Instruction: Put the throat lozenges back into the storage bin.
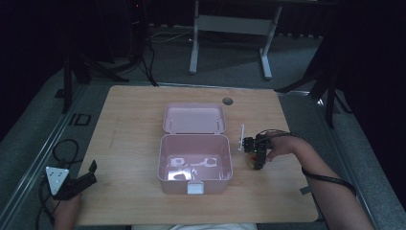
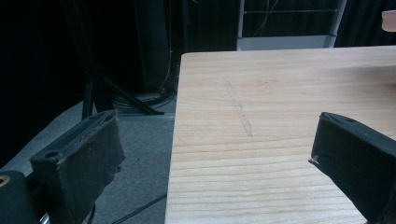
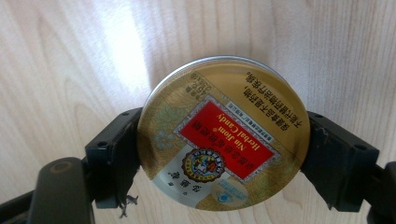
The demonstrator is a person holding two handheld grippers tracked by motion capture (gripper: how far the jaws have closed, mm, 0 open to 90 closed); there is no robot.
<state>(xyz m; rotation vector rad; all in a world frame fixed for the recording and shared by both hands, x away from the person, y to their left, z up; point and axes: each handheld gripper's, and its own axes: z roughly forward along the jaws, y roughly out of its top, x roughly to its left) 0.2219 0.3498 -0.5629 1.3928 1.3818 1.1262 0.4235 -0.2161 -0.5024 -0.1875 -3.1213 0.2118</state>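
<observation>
A round gold candy tin [image 3: 224, 135] with a red label lies flat between my right gripper's [image 3: 219, 140] two black jaws, which press on its rim from both sides. In the high view this gripper [image 1: 253, 160] points down at the tin [image 1: 250, 163], just right of an open pink box [image 1: 195, 186]. Whether the tin rests on the wood or hangs just above it, I cannot tell. The box's lid [image 1: 194, 118] lies folded back behind it, and its inside looks bare. My left gripper [image 1: 91, 172] stands open at the table's front left corner, its jaws [image 2: 215, 144] wide apart with nothing between them.
The wooden table [image 1: 134, 120] has a round cable hole [image 1: 227, 101] behind the box. Its left edge [image 2: 175, 140] runs right under my left gripper, with grey floor and cables beyond. A white desk frame [image 1: 230, 24] stands farther back.
</observation>
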